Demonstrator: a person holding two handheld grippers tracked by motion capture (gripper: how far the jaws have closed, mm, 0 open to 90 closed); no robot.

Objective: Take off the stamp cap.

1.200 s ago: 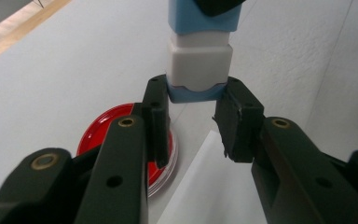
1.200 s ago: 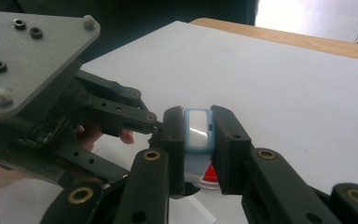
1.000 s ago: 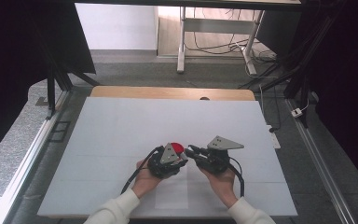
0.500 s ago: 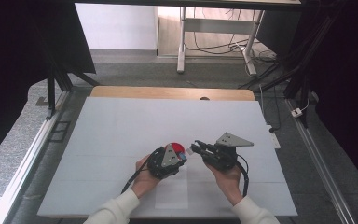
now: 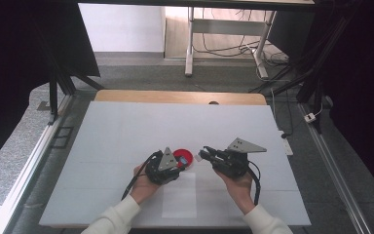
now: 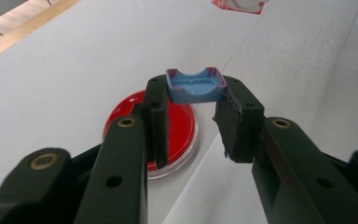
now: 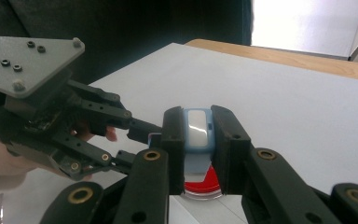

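- White table top [image 5: 126, 131], flat and matte, with faint seam lines across it; wooden strip [image 5: 175, 96] along its far edge, small dark spot on that strip.
- Paler rectangular patch [image 5: 179, 197] on the white surface near the front edge, between the two forearms.
- Grey speckled floor [image 5: 14, 146] around the table; metal rails down both sides; dark frame struts at the far left.
- Farther back, white wall panel [image 5: 121, 27], pale table legs [image 5: 190, 44] and loose cables [image 5: 277, 58] on the floor; black screens at both sides of the room.
- Red round dish [image 5: 183, 156] with a clear rim, flat on the table near the middle front, just beyond the left gripper [image 5: 177, 165]; from the left gripper view, red dish surface [image 6: 182, 126] bare, nothing seen inside.
- Left gripper clenched on a small blue tray-like piece [image 6: 196, 86]: open-topped, purple-edged, one wall scooped low, pinched by its sides between the jaw tips and held above the dish, clear of the table. Hollow inside, no contents visible.
- Right gripper [image 5: 205, 154] pointing toward the left one, tips near each other over the dish; grasping a light-blue block [image 7: 199, 128] with a pale glossy oblong face, squeezed between both jaws, red dish below and behind it in the right gripper view.
- In the left gripper view, a red-and-white thing [image 6: 240, 4] at the top edge, cut off; cannot tell what.
- White sleeves [image 5: 112, 217] at both wrists, hands wrapped round the gripper bodies.
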